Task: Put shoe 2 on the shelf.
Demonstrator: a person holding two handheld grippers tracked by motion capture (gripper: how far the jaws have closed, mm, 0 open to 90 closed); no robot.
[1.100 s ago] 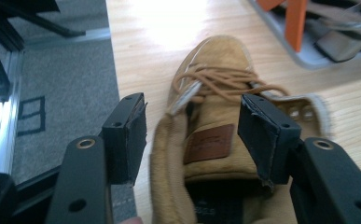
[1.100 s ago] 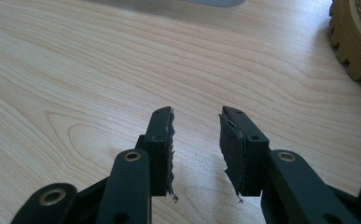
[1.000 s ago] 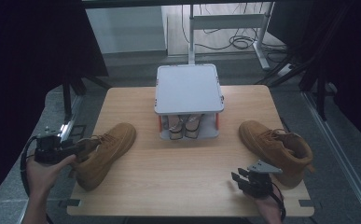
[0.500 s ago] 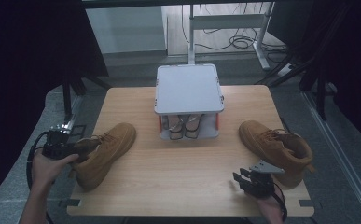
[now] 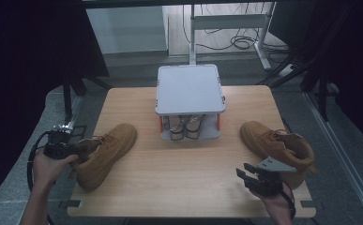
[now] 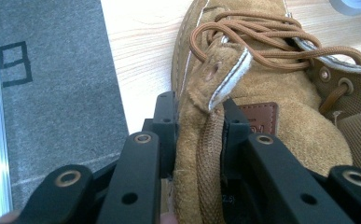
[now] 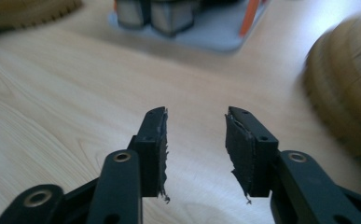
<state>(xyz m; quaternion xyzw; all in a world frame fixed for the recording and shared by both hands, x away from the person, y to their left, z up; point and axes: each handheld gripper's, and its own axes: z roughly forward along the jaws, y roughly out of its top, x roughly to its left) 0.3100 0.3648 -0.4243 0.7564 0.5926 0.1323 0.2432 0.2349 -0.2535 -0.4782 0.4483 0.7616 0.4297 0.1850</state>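
So the left gripper (image 6: 199,135) has its jaws clamped on the heel collar of the tan suede lace-up boot (image 5: 105,153), pinching the suede right by the pull tab, with the boot's toe stretching away ahead of the jaws toward the grey two-tier shoe rack (image 5: 190,89) at the far middle of the light wooden table (image 5: 179,183). That rack already has a pair of shoes tucked on its lower shelf.

The right gripper (image 7: 194,140) hangs low over bare tabletop with its jaws spread moderately and nothing between them; the second tan suede boot (image 5: 277,147) sits just off to its right side, close but not touching.

Judging by the setup, the boots look headed for the rack. Soft suede folds, so the left grip would do better with a deeper bite on the collar before lifting, keeping the sole level so the toe doesn't drag. The right one should square up on its boot's collar the same way.
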